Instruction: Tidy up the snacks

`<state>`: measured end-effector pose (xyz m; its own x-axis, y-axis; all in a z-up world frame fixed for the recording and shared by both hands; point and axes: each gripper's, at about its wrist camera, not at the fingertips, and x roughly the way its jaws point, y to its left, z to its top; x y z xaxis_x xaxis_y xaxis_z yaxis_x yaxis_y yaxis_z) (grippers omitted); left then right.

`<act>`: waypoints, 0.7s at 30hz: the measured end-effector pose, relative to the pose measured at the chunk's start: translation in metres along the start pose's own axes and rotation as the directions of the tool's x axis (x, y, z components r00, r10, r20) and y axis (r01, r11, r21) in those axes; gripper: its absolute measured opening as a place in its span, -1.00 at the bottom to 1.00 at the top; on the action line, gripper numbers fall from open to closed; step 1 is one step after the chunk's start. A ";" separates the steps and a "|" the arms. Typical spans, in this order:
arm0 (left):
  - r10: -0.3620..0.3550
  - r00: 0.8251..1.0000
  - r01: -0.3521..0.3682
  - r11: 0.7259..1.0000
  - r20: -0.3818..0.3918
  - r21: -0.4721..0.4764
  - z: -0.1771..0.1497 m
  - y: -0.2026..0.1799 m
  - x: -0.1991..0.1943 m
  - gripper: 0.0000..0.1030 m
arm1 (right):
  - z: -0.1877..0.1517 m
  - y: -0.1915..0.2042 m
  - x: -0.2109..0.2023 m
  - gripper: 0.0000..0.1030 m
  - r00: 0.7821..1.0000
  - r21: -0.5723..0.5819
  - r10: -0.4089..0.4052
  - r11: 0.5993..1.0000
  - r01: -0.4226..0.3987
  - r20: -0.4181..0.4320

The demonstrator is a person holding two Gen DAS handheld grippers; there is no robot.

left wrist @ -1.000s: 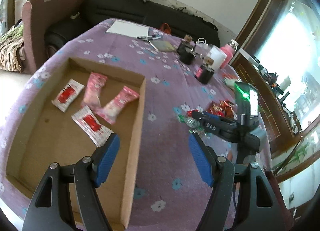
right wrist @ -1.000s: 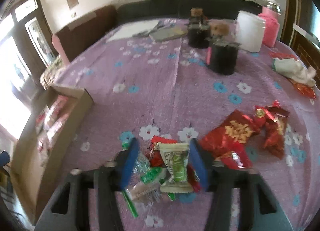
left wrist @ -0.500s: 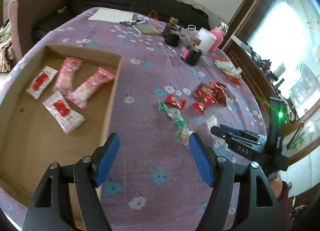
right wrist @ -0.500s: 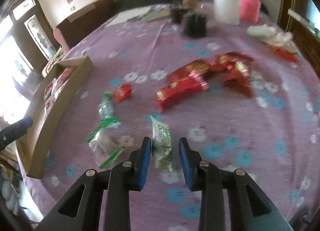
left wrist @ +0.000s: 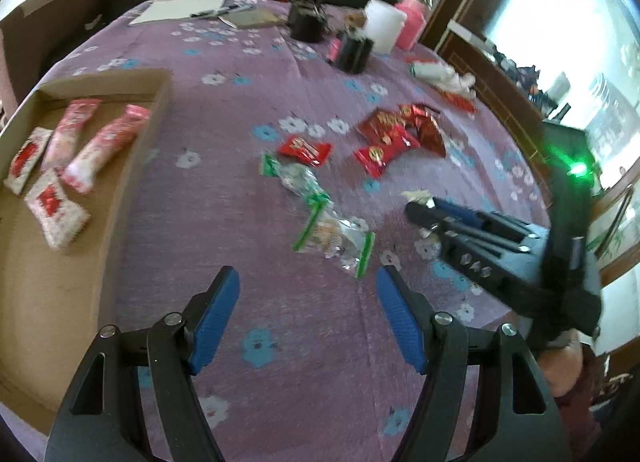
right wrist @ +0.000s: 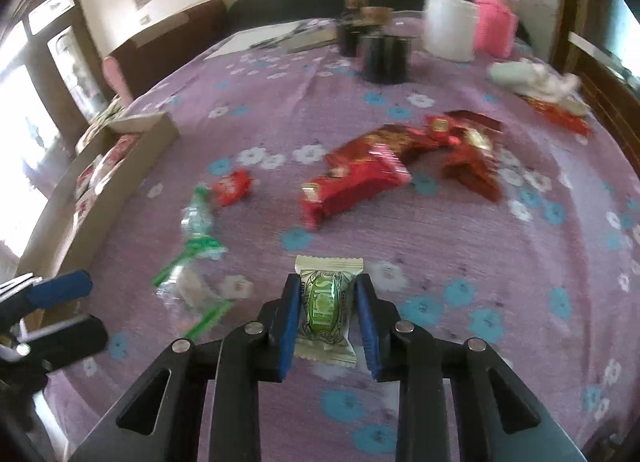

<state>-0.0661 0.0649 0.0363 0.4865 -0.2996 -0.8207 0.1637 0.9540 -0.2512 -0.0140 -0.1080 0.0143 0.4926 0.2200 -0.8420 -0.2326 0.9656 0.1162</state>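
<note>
A green-and-white snack [right wrist: 326, 304] sits pinched between the blue pads of the right gripper [right wrist: 327, 294], held above the purple cloth [right wrist: 440, 230]. The left gripper [left wrist: 308, 302] hovers with jaws spread and nothing between them, right of the cardboard tray [left wrist: 132, 166]. A second ago the snack lay among the loose packets [right wrist: 192, 262], the pads still wide around it.

cardboard tray [left wrist: 132, 190] left on worktop [left wrist: 248, 246] (four packets inside) | loose snacks [left wrist: 384, 138] right | jars [left wrist: 354, 50] behind

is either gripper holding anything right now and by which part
The right gripper pinches a green-and-white candy packet by its long sides, mid-body. The left gripper is open and empty.
</note>
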 end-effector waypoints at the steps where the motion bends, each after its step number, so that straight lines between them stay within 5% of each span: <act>1: 0.008 1.000 -0.008 1.000 -0.007 0.007 0.001 -0.004 0.008 0.38 | -0.002 -0.007 -0.002 -0.45 1.000 0.017 -0.011 1.000 0.011 0.012; 10: 0.101 0.995 -0.102 0.991 0.014 0.083 0.009 -0.028 0.039 0.37 | -0.006 -0.033 -0.007 -0.45 0.998 0.090 0.021 0.996 -0.026 0.056; 11: 0.121 0.992 -0.123 0.987 0.031 0.107 0.008 -0.031 0.041 0.12 | -0.006 -0.032 -0.007 -0.45 0.998 0.084 0.015 0.996 -0.019 0.058; 14: 0.167 0.982 -0.178 0.973 0.084 0.147 0.006 -0.038 0.037 -0.19 | -0.007 -0.030 -0.008 -0.45 0.998 0.071 0.004 0.997 -0.008 0.062; 21: 0.110 0.989 -0.121 0.987 0.096 0.110 0.003 -0.034 0.022 -0.21 | -0.008 -0.029 -0.009 -0.45 0.997 0.073 -0.007 0.997 0.002 0.078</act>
<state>-0.0585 0.0257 0.0278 0.5819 -0.1924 -0.7902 0.1969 0.9760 -0.0926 -0.0190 -0.1390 0.0144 0.5585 0.2230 -0.7989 -0.1700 0.9735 0.1529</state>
